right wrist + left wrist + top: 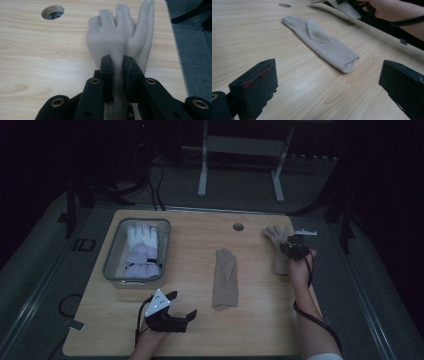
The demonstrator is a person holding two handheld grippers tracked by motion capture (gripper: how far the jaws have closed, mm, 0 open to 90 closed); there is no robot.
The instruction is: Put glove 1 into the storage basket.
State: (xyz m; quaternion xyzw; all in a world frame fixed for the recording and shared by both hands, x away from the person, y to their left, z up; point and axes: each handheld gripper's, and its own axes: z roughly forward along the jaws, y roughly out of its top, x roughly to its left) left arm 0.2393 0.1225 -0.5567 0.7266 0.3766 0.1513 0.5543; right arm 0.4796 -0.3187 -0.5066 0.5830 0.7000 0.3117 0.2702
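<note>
At 2 o'clock on the table [100, 330], right gripper [118, 66] has its jaws pressed together on a beige glove [117, 37], pinching the fabric near the cuff; glove fingers point away toward the far edge, just right of the cable hole [52, 12]. Second glove [225, 279] lies flat at centre, cuff toward the person, untouched. Left gripper [181, 306] sits at 7 o'clock, jaws spread wide, nothing between them, aimed at that centre glove. Bin [111, 270] at 10 o'clock holds a white-and-lilac glove pair [141, 251]. Handling, as a guess: glove is light, soft, floppy knit; it will droop and fold when lifted, not fragile, little slip risk. Best hold is the cuff or palm, bunching both layers; a fingertip grab would let it dangle and swing.
</note>
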